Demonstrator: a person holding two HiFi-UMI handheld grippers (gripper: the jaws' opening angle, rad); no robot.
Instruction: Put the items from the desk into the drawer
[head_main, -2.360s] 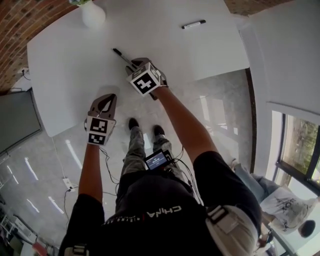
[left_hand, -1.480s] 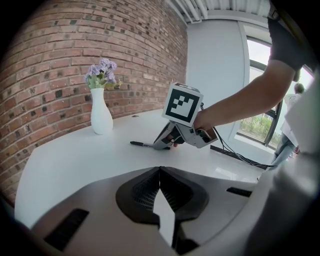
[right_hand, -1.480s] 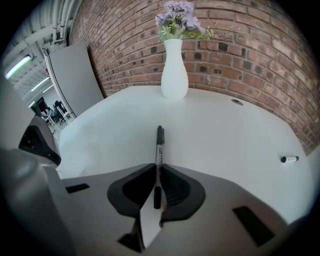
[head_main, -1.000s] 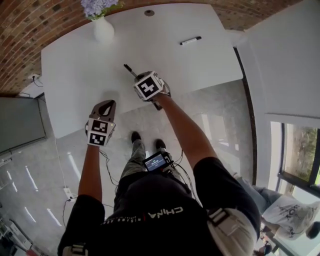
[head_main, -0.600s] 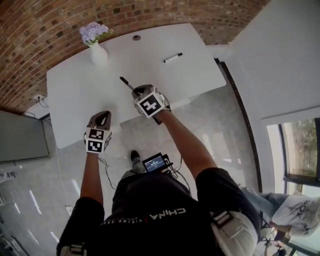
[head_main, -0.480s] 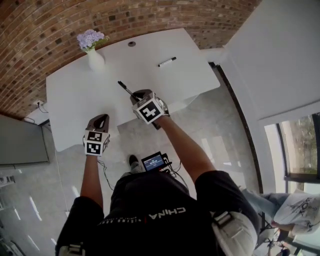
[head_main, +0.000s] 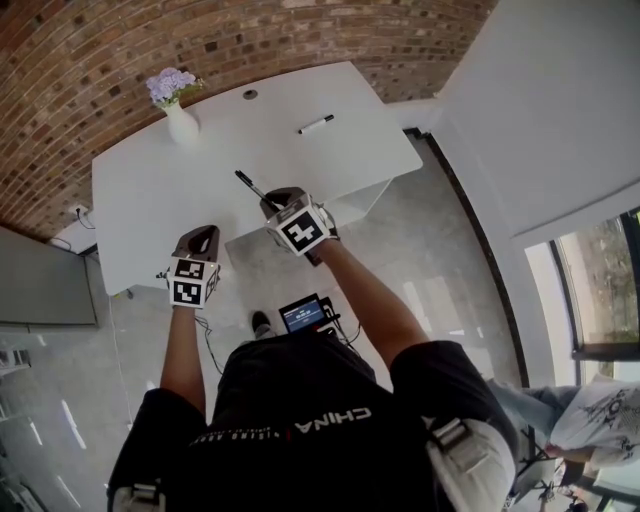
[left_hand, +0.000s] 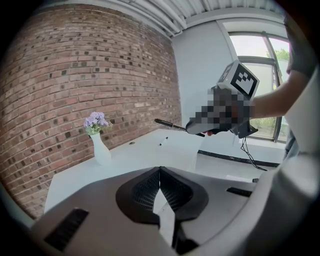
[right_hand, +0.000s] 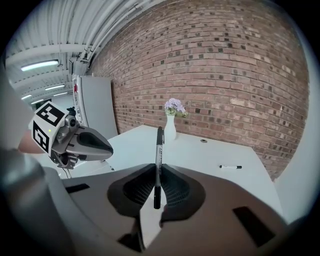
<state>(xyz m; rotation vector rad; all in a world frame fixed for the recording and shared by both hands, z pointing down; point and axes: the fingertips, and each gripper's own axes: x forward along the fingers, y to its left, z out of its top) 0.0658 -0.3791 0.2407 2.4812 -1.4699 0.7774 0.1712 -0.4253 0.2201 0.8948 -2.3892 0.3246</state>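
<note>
The right gripper (right_hand: 157, 172) has its jaws pressed on a black marker (right_hand: 159, 150), gripping it low on the barrel, so most of the pen sticks out beyond the tips, away from the person. In the head view this gripper (head_main: 280, 200) is at the near edge of the white desk (head_main: 330, 165), with the marker (head_main: 249, 183) slanting out over the desktop towards the far left.

To its left, the left gripper (head_main: 203, 238) also sits by the desk's near edge. Its own view shows the jaws (left_hand: 160, 172) pressed together with nothing between them.

Further out on the desk, a second marker (head_main: 315, 124) lies flat near the far right corner, well apart from both grippers. A white vase of purple flowers (head_main: 178, 118) stands upright at the far left, close to the brick wall (head_main: 120, 50). A small round hole (head_main: 249, 95) shows in the desktop between the vase and the second marker.
</note>
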